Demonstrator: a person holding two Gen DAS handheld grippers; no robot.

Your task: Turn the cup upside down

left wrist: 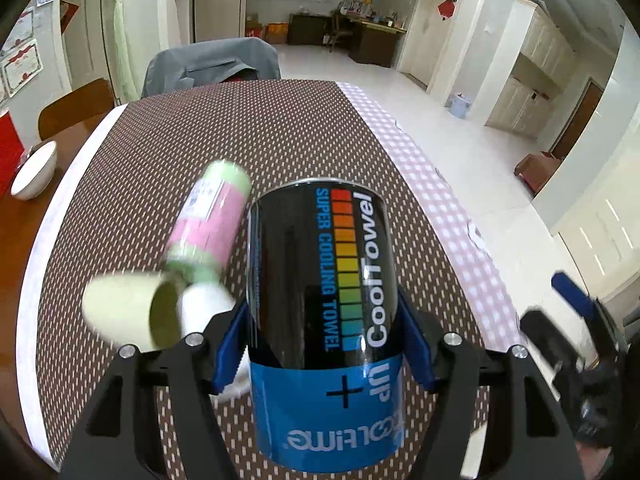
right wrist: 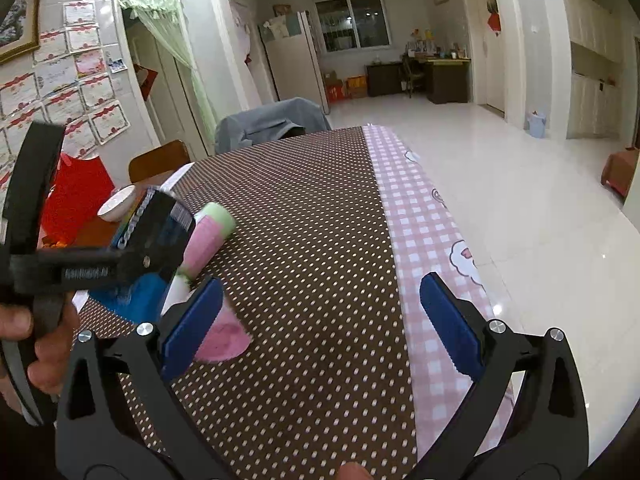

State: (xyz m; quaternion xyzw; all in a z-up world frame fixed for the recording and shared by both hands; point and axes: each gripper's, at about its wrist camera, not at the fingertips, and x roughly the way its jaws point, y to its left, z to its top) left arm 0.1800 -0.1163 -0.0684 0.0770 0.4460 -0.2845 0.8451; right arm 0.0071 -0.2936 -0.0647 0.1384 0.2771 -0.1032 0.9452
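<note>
My left gripper (left wrist: 322,340) is shut on a black and blue "Cool Towel" can-shaped cup (left wrist: 324,304), its blue pads pressing both sides; the cup points away from me, held above the dotted brown tablecloth (left wrist: 200,140). The same cup (right wrist: 154,240) shows in the right wrist view, tilted in the left gripper at the left. My right gripper (right wrist: 320,320) is open and empty above the table, right of the cup. A pink and green bottle (left wrist: 210,220) lies on the cloth beside the cup; it also shows in the right wrist view (right wrist: 208,236).
A pale green cap or small cup (left wrist: 128,316) lies blurred at the left. A white bowl (left wrist: 34,174) sits on the bare wood at the far left. A grey-draped chair (left wrist: 212,64) stands at the far table edge. A pink checked cloth strip (right wrist: 424,240) runs along the right edge.
</note>
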